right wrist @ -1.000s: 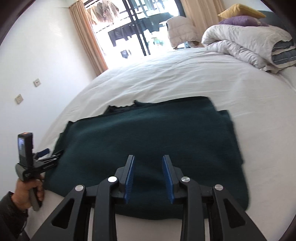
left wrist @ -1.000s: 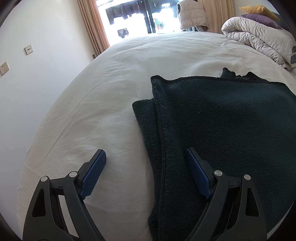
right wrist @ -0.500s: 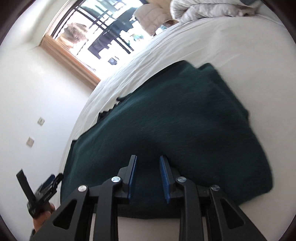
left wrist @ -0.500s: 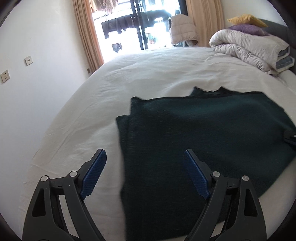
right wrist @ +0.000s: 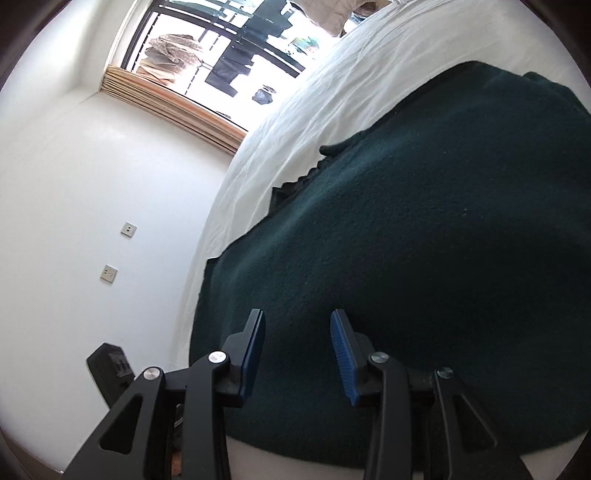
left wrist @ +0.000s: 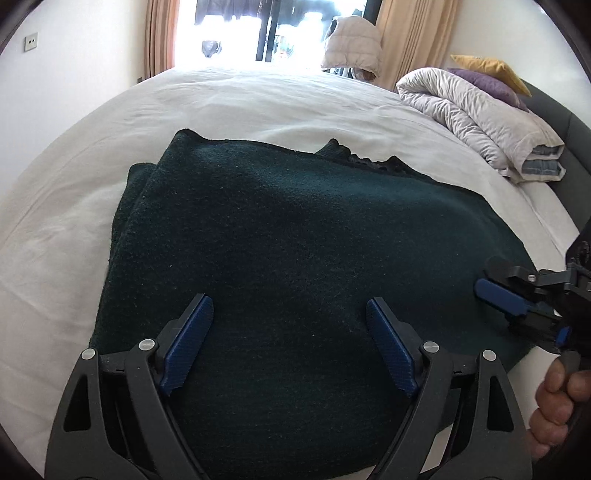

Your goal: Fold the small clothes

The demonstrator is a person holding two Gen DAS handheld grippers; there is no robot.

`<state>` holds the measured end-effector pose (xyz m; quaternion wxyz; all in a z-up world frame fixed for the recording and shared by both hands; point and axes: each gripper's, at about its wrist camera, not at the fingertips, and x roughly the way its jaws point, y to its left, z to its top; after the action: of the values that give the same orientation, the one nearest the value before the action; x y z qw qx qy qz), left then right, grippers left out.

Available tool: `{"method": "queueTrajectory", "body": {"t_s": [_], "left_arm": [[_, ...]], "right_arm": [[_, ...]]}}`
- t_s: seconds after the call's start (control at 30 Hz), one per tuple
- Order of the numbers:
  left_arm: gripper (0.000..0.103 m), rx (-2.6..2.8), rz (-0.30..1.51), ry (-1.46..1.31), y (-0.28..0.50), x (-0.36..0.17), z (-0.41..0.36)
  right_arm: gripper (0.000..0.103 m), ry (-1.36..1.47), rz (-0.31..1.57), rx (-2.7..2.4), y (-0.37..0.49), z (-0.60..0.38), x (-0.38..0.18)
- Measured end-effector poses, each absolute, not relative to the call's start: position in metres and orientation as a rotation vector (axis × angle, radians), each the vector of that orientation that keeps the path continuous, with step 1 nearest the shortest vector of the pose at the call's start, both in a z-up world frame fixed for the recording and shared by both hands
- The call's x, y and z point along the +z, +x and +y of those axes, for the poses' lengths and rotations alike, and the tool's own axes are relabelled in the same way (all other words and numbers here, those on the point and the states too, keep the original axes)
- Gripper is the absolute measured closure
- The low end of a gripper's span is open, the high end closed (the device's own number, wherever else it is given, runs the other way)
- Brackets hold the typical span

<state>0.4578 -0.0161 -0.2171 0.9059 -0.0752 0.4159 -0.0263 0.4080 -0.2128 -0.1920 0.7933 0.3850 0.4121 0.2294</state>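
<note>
Where sweater (left wrist: 295, 258) lies, duvet (left wrist: 476, 114) well apart.

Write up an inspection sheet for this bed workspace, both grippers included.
Surface: white-sheeted bed, lightly creased.
Job's things: dark green knitted garment, lying flat in layers.
Clutter: rolled pale duvet, purple and yellow pillows.
Grippers: left gripper open above the garment; right gripper jaws apart, just been opening, nothing pinched.
Cables: nothing seen.
Surroundings: white wall, sockets, tan curtains, bright window.
</note>
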Motion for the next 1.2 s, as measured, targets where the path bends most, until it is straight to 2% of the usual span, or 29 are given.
{"method": "queueTrajectory", "body": {"t_s": [0.07, 0.13, 0.3, 0.4, 0.43, 0.47, 0.5, 0.53, 0.57, 0.67, 0.8, 0.9, 0.97, 1.1, 1.13, 1.2], "left_arm": [[0.027, -0.043, 0.852, -0.161, 0.46, -0.22, -0.01], [0.028, -0.04, 0.843, -0.144, 0.46, -0.222, -0.007], [0.028, -0.041, 0.823, -0.155, 0.454, -0.223, 0.0], [0.029, -0.043, 0.823, -0.154, 0.452, -0.219, 0.0], [0.03, -0.035, 0.825, -0.142, 0.451, -0.213, -0.001], [0.03, -0.005, 0.82, -0.127, 0.444, -0.206, 0.004], [0.03, 0.022, 0.8, -0.113, 0.443, -0.197, 0.004], [0.03, 0.014, 0.764, -0.113, 0.443, -0.185, 0.003], [0.03, -0.002, 0.746, -0.119, 0.446, -0.176, 0.0], [0.03, -0.082, 0.771, -0.133, 0.487, -0.168, -0.015], [0.03, -0.085, 0.846, -0.15, 0.551, -0.183, -0.019], [0.03, -0.049, 0.912, -0.174, 0.571, -0.211, -0.004], [0.03, -0.089, 0.879, -0.211, 0.568, -0.227, 0.01], [0.037, -0.084, 0.854, -0.19, 0.566, -0.229, 0.016], [0.039, -0.083, 0.848, -0.2, 0.565, -0.23, 0.017], [0.041, -0.08, 0.836, -0.227, 0.558, -0.23, 0.019]], "right_arm": [[0.086, 0.883, 0.878, 0.46, 0.41, -0.227, -0.201], [0.103, 0.924, 0.869, 0.385, 0.41, -0.255, -0.209], [0.103, 1.009, 0.775, 0.159, 0.402, -0.337, -0.221], [0.103, 0.95, 0.747, 0.043, 0.391, -0.361, -0.203], [0.097, 0.917, 0.733, 0.022, 0.387, -0.362, -0.194], [0.086, 0.904, 0.713, 0.038, 0.386, -0.359, -0.185], [0.081, 0.893, 0.701, 0.09, 0.388, -0.35, -0.177], [0.071, 0.868, 0.709, 0.15, 0.395, -0.336, -0.172], [0.066, 0.837, 0.734, 0.211, 0.404, -0.317, -0.166], [0.065, 0.793, 0.804, 0.409, 0.434, -0.257, -0.163], [0.065, 0.735, 0.91, 0.538, 0.471, -0.202, -0.172], [0.068, 0.762, 0.932, 0.544, 0.494, -0.203, -0.184], [0.084, 0.813, 0.928, 0.498, 0.505, -0.221, -0.191], [0.089, 0.858, 0.888, 0.334, 0.515, -0.27, -0.204], [0.1, 0.881, 0.881, 0.304, 0.515, -0.284, -0.209], [0.103, 0.922, 0.857, 0.274, 0.513, -0.305, -0.215]]}}
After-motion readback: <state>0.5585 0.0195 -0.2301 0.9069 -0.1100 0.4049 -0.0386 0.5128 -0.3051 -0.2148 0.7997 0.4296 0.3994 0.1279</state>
